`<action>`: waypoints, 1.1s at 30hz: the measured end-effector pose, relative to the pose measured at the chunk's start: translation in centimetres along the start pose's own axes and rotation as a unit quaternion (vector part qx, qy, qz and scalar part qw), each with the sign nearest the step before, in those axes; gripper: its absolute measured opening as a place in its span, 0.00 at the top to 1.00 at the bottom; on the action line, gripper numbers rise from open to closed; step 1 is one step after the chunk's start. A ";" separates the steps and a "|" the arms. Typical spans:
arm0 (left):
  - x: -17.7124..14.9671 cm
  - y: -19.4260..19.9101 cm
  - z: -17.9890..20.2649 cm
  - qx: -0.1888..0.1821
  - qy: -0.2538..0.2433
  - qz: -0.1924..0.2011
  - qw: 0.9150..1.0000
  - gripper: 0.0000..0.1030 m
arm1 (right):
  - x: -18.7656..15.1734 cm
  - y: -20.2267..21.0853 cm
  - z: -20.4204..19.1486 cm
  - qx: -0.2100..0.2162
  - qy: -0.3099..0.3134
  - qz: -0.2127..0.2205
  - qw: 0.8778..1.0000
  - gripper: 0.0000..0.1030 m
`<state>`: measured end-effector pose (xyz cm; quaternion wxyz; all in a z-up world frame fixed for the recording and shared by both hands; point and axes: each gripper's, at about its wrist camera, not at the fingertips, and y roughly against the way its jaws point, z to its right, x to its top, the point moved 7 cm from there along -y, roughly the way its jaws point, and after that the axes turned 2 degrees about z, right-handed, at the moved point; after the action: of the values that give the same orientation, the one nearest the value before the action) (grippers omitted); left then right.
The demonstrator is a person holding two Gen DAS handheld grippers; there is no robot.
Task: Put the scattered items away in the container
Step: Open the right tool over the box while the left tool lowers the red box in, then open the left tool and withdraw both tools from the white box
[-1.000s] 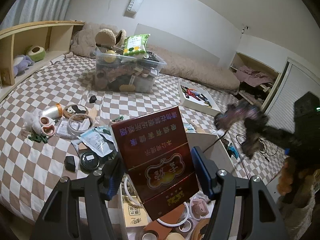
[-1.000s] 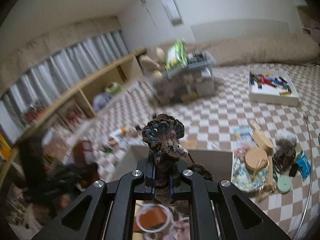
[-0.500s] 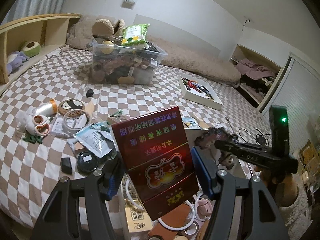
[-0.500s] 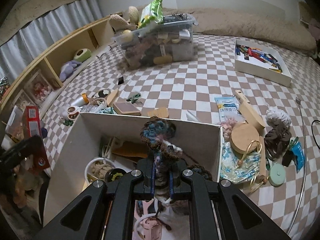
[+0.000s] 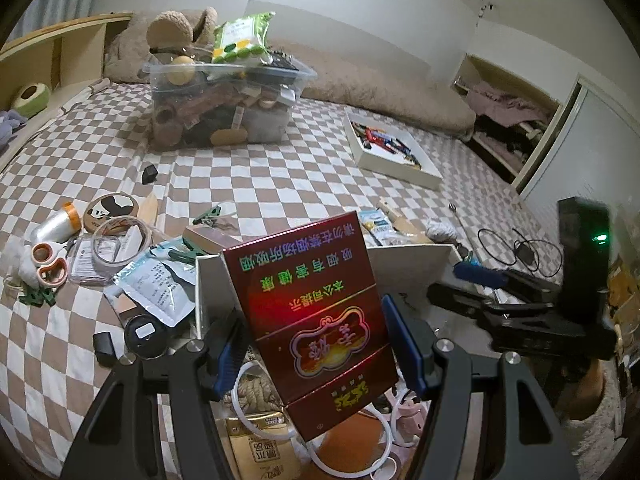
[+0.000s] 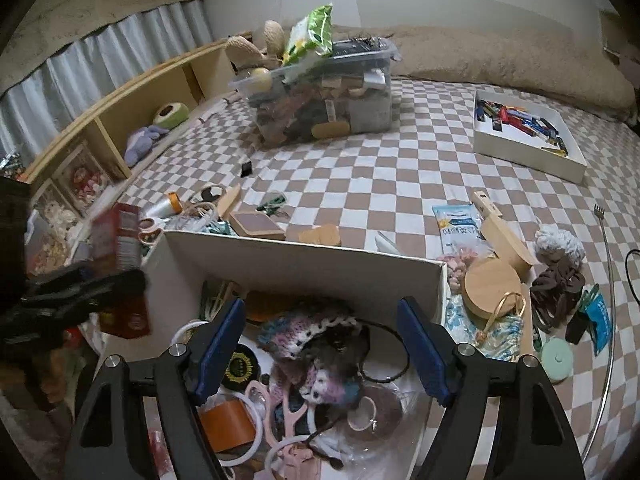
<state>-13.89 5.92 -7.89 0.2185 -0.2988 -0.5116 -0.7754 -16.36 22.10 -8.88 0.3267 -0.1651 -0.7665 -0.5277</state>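
My left gripper (image 5: 316, 344) is shut on a red carton with gold lettering (image 5: 308, 316) and holds it tilted above the white cardboard box (image 5: 412, 264). My right gripper (image 6: 320, 344) is open and empty over the same box (image 6: 304, 264). A knitted purple, blue and white yarn piece (image 6: 308, 344) lies inside the box below it, among tape rings, an orange item and a black round tin. The right gripper also shows in the left wrist view (image 5: 472, 284), and the left gripper with the carton (image 6: 120, 236) shows in the right wrist view.
Scattered items lie on the checkered bed: scissors (image 5: 48, 264), tape rolls, a packet (image 5: 156, 284), a round wooden lid (image 6: 494, 286), a dark scrunchie (image 6: 556, 284). A full clear bin (image 5: 224, 108) and a white tray of small items (image 5: 392, 152) stand farther back.
My right gripper has opened and let the knitted yarn piece drop into the box. My left gripper still holds the red carton and has moved closer over the box.
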 end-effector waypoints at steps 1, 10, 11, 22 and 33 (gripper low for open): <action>-0.1 -0.3 0.0 0.002 -0.002 -0.004 1.000 0.38 | 0.1 0.2 -0.1 0.004 -0.001 0.003 1.000 0.24; -0.9 -2.5 -0.3 0.045 -0.038 -0.036 0.998 0.37 | 0.5 1.7 -0.7 0.037 -0.013 0.027 0.999 0.24; -0.9 -2.6 -0.4 0.053 -0.041 -0.036 0.997 0.37 | 0.5 1.7 -0.7 0.041 -0.014 0.028 0.999 0.24; -0.9 -2.6 -1.7 0.073 -0.031 -0.029 0.996 0.17 | 0.3 1.9 -0.3 0.056 -0.034 0.032 0.997 0.24; -1.1 -2.1 -1.4 0.072 -0.029 -0.025 0.997 0.17 | 0.1 2.4 0.0 0.061 -0.050 0.039 0.996 0.24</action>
<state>-14.74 5.48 -10.42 0.2045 -0.2921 -0.5793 -0.7330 -14.96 23.05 -7.13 0.3182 -0.2009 -0.8056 -0.4577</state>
